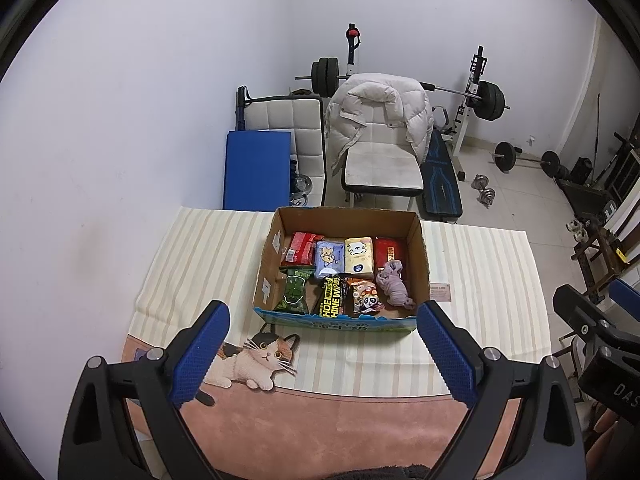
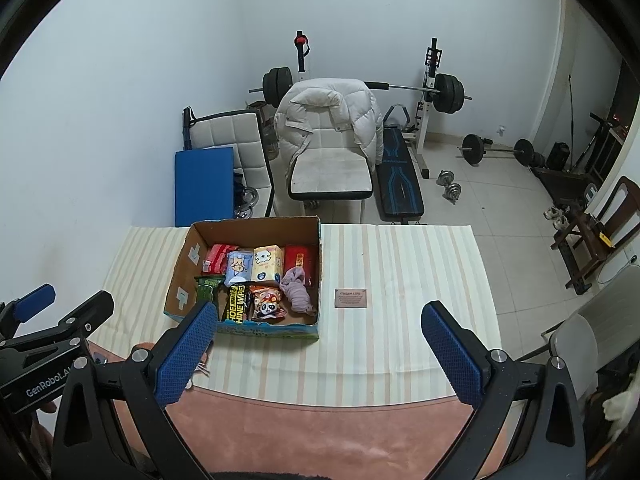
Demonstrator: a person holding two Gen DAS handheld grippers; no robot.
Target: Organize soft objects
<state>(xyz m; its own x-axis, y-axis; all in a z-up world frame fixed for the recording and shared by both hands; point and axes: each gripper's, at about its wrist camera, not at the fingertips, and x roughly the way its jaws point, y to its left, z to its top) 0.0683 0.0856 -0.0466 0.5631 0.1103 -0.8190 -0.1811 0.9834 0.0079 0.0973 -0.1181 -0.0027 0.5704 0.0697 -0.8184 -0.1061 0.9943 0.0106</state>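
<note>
Seemingly the packing is done: soft packets fill the cardboard box [image 1: 416,240]; both grippers, left gripper [image 1: 322,344] and right gripper [image 2: 320,344], hover near with fingers spread, empty; next, perhaps only withdrawing.

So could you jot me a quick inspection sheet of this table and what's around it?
Surface: striped tablecloth with a cat picture near the front edge.
Job's things: cardboard box holding tissue packs, snack packets, shoe wipes and a crumpled lilac cloth.
Clutter: small brown card right of the box.
Grippers: left gripper and right gripper both open, empty, short of the box.
Cables: nothing seen.
Surroundings: chair with white puffer jacket, barbell rack, dumbbells, blue mat.
</note>
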